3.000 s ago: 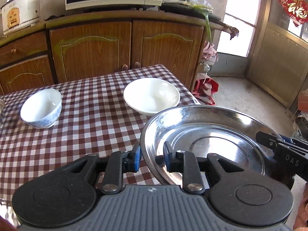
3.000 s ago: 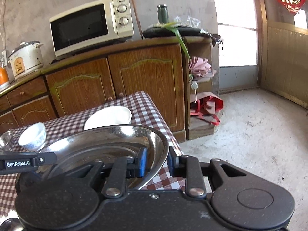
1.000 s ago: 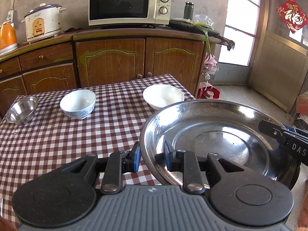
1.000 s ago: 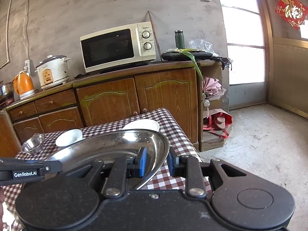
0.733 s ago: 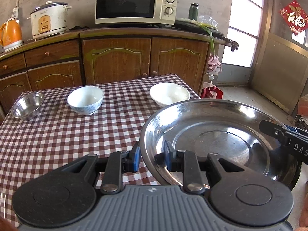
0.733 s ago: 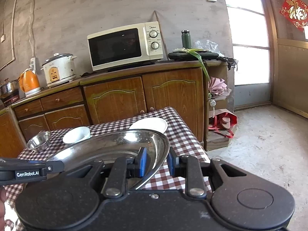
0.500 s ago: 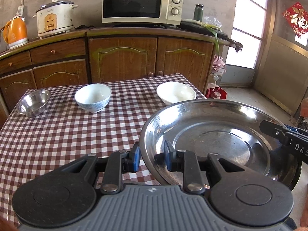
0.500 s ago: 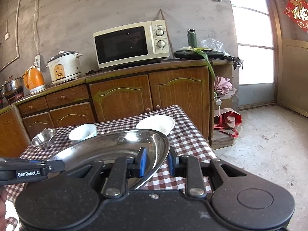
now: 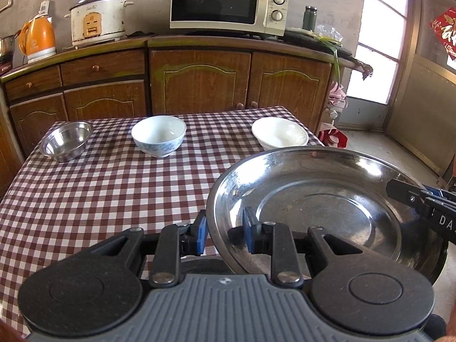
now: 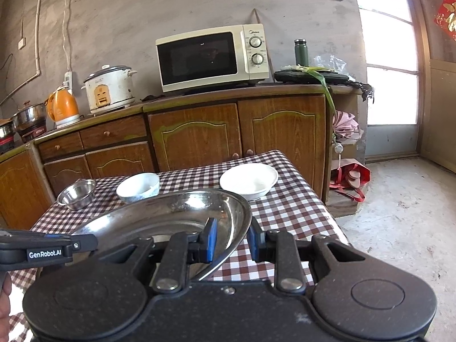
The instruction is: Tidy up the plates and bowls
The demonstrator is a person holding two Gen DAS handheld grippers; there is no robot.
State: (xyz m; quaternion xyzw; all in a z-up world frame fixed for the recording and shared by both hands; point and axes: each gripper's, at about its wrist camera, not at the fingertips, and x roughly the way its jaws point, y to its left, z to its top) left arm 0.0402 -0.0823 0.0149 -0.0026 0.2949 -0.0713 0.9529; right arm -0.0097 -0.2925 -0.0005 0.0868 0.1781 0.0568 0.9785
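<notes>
Left claw (image 9: 225, 232) and right claw (image 10: 232, 240) each clamp steel plate (image 9: 327, 199) rim; plate hides table (image 9: 99, 188) corner.

Wrist views — close, tableward; table (image 9: 85, 188) shared

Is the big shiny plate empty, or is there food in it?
Empty. The big steel plate shows only its bare, shiny bottom in the left wrist view, with nothing lying in it.
</notes>
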